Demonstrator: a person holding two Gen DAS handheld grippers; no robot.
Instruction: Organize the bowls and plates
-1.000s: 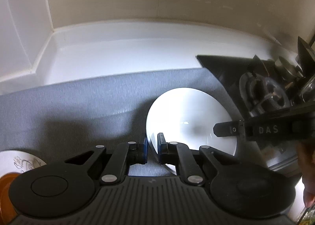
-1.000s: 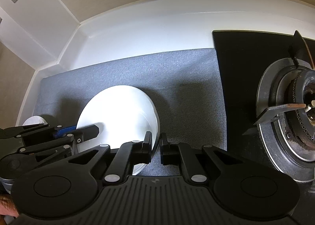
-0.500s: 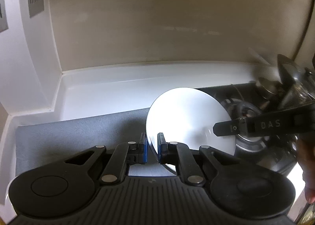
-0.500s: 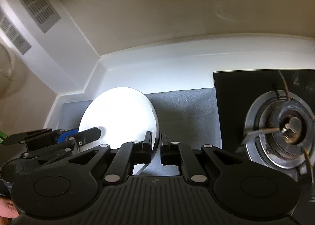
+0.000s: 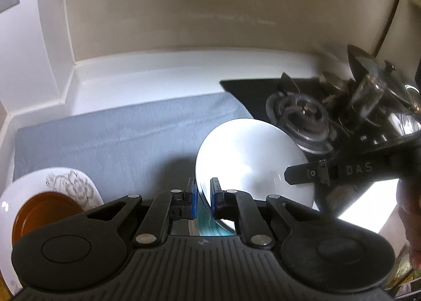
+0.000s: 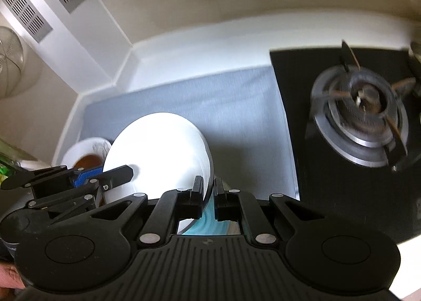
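The left tongs point(image 5: 203, 197) and right tongs point(image 6: 208, 195) are each clamping opposite edges of the white plate point(image 5: 252, 161), which is hanging between them above the grey mat point(image 5: 126, 140) on the counter point(image 5: 147, 77). A patterned plate point(image 5: 71, 182) holding a brown bowl point(image 5: 39, 211) is sitting at the mat's near left.

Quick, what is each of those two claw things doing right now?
Left gripper: closed on the white plate's rim.
Right gripper: closed on the same plate's opposite rim.
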